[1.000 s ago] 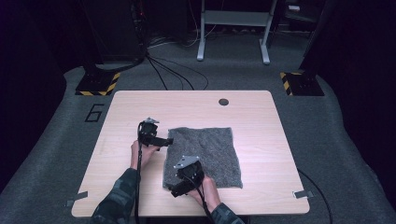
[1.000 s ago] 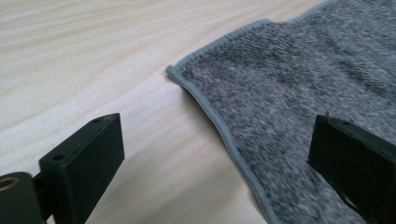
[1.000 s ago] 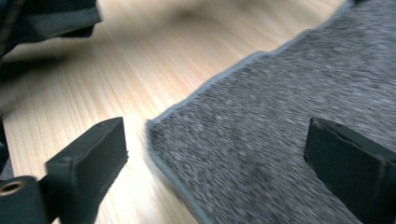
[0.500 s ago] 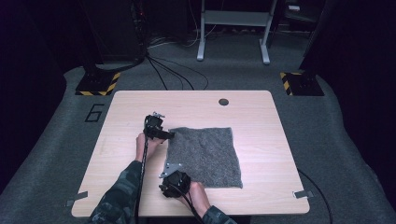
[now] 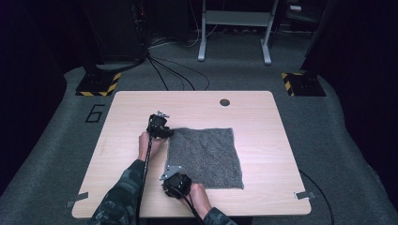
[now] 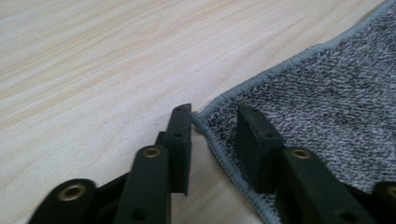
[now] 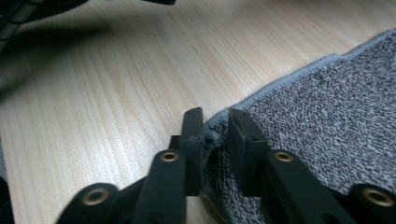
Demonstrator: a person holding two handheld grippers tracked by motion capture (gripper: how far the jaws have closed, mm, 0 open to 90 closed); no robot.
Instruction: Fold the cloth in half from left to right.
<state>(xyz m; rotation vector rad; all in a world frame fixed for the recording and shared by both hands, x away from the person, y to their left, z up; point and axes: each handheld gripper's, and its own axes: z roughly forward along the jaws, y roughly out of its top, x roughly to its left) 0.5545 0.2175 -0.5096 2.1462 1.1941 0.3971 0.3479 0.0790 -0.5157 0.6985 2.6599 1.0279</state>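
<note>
On the worktop (image 5: 263,117) a grey cloth (image 5: 206,157) lies flat, its two left corners at the grippers. The left gripper (image 5: 165,133) straddles the far-left corner, jaws just closing, a gap left beside the hem. The right gripper (image 5: 170,174) pinches the bunched near-left corner, jaws just closing on it. Both forearms reach in from the near edge, grippers angled down.

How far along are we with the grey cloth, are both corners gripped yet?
Done: both tongs sit at the left corners of the grey cloth, which lies flat on the table. In hand: the jaws have just been closing; the right tongs bunch their corner, while the left tongs straddle theirs with a gap. Left: finish the grip, lift.
</note>
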